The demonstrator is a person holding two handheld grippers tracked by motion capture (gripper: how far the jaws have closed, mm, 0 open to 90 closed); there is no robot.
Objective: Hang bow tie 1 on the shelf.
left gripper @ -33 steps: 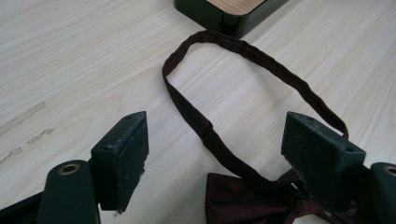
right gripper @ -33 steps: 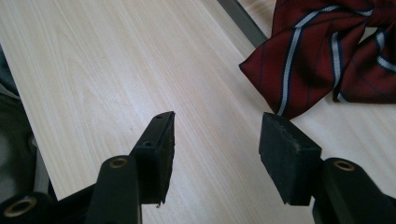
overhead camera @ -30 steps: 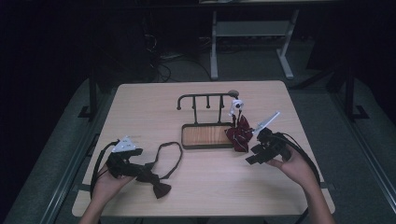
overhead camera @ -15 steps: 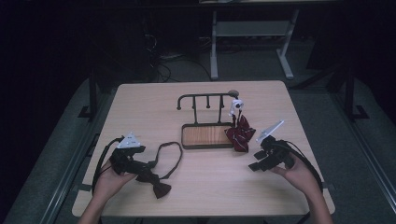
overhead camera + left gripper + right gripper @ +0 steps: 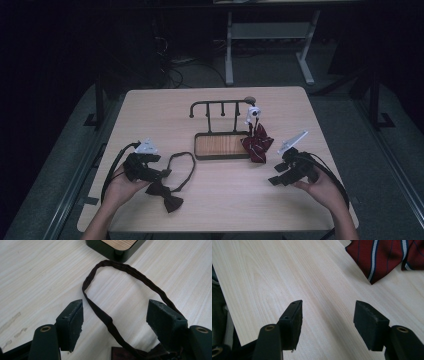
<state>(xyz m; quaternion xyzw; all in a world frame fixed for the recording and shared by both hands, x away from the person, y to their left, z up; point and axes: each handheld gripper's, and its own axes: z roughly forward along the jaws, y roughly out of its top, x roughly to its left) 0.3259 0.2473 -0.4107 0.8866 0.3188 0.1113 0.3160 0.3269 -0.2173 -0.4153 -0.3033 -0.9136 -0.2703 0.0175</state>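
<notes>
A dark bow tie (image 5: 169,198) lies on the table near the front left, its thin strap (image 5: 183,167) looped toward the rack. My left gripper (image 5: 163,174) hovers over it, open. Its jaws have just been closing a little, with the strap (image 5: 125,267) lying on the table between them (image 5: 115,312), untouched by the pads. A red striped tie (image 5: 257,143) hangs from the rack's right end, its lower part (image 5: 382,257) resting on the table. My right gripper (image 5: 275,180) sits in front of it, open. Its jaws (image 5: 328,312) have just been opening, with nothing between them.
A dark metal rack (image 5: 220,104) with several pegs stands on a wood-inlaid base (image 5: 202,148) at mid table; a corner of that base (image 5: 110,253) shows beyond the strap. A small white clip (image 5: 252,114) sits at its right end. Table edges are close to both hands.
My right gripper has drawn back from the red tie toward the table's front right. The left gripper has shifted slightly over the bow tie, which has stayed in place.
</notes>
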